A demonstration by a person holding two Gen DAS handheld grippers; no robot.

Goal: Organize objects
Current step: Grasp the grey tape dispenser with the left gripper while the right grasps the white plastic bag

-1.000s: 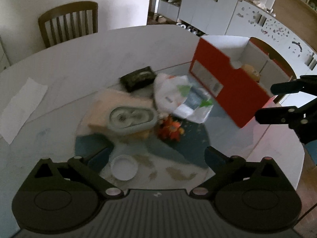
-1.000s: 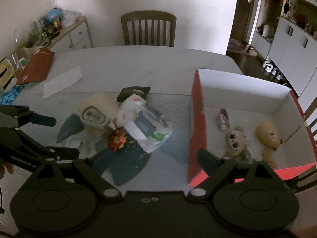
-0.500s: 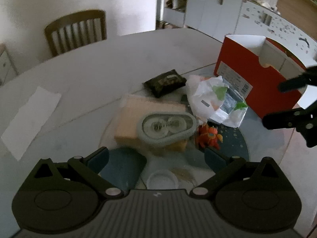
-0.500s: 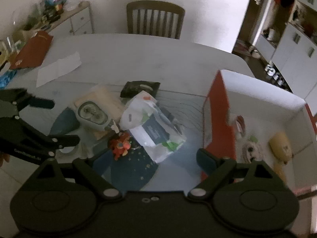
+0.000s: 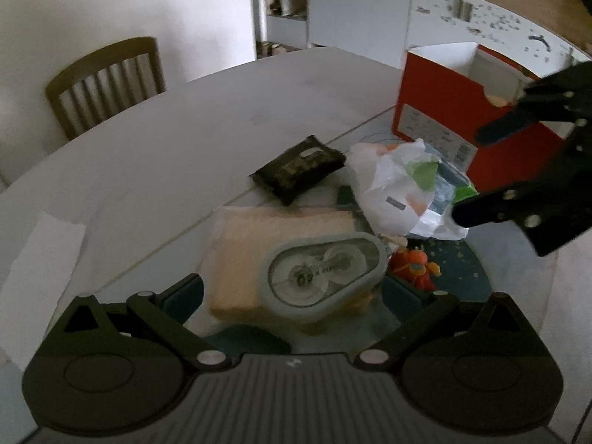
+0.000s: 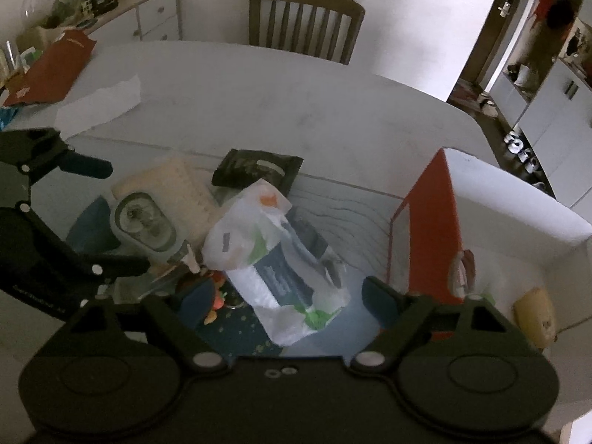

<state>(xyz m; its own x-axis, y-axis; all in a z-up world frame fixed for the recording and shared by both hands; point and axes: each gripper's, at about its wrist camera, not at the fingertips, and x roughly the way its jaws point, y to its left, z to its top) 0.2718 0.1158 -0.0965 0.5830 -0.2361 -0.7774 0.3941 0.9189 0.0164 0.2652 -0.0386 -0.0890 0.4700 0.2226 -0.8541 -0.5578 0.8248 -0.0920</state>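
Looking down along both grippers, I see a pile of loose things on the white oval table (image 6: 281,111), next to an open red cardboard box with a white inside (image 6: 433,229). My left gripper (image 5: 292,292) has its jaws spread wide, with nothing pressed between the pads; between and just past them lies a grey oval case with a clear window (image 5: 322,273), resting on a flat pale-peach pack (image 5: 259,236). My right gripper (image 6: 281,296) is also wide, though its jaws are closing; a crumpled white plastic bag printed in green and orange (image 6: 273,244) sits between the fingers, and the pads do not press on it. A small orange toy figure (image 5: 414,262) lies just beside the grey case, on a dark blue mat with pale specks (image 5: 462,281). Behind the bag is a flat black foil packet (image 6: 259,170). Inside the red box, in the right wrist view, I can make out a yellow soft object (image 6: 536,314) and another small thing near the red wall, too blurred to name. A white paper sheet (image 6: 100,107) lies well apart on the table's far left, and a brown wooden slat-back chair (image 6: 307,18) stands beyond the table.
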